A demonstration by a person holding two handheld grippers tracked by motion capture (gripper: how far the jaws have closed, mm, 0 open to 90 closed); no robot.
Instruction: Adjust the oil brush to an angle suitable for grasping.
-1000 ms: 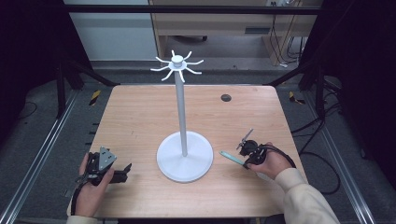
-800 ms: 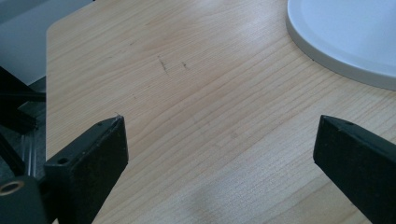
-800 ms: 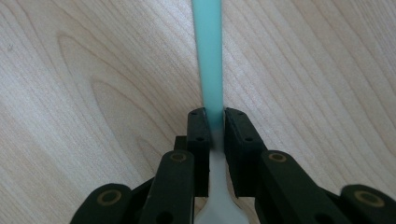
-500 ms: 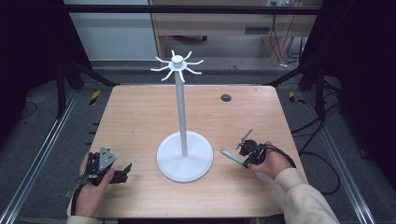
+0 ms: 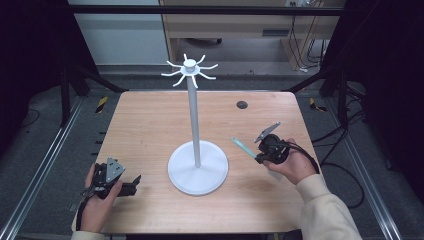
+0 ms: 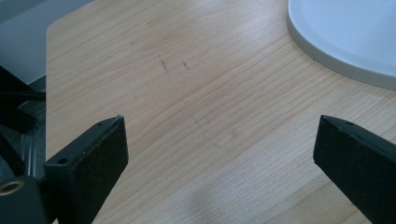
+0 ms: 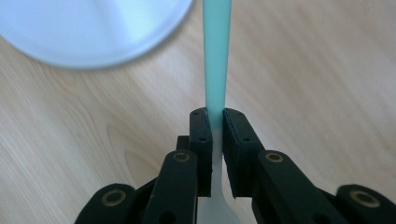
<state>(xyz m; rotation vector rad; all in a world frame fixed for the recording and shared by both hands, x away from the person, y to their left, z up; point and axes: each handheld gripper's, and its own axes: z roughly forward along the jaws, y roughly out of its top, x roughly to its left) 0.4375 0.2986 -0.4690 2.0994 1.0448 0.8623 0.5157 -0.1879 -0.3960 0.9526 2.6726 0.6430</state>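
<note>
left hand-held gripper (image 5: 134, 183): jaws wide, empty, near worktop's (image 5: 150, 125) front-left corner | right hand-held gripper (image 7: 214, 116): clamped on teal strip (image 7: 216, 51), toward right edge | white stand (image 5: 197, 165): mid-worktop, nearer front edge

— What do we see around the work area?

— We see a light wooden table (image 5: 150, 125) with rounded corners and a small dark round grommet (image 5: 242, 105) near its far edge. Beneath it lies a grey floor (image 5: 30, 150), with metal rails (image 5: 45, 165) running along both sides.

— And farther back?

— We find a pale wall panel (image 5: 120, 30) at the left, a wooden cabinet (image 5: 225, 30) beside it, and cables (image 5: 300, 35) hanging at the right. Dark frame bars (image 5: 200, 10) cross the top.
</note>
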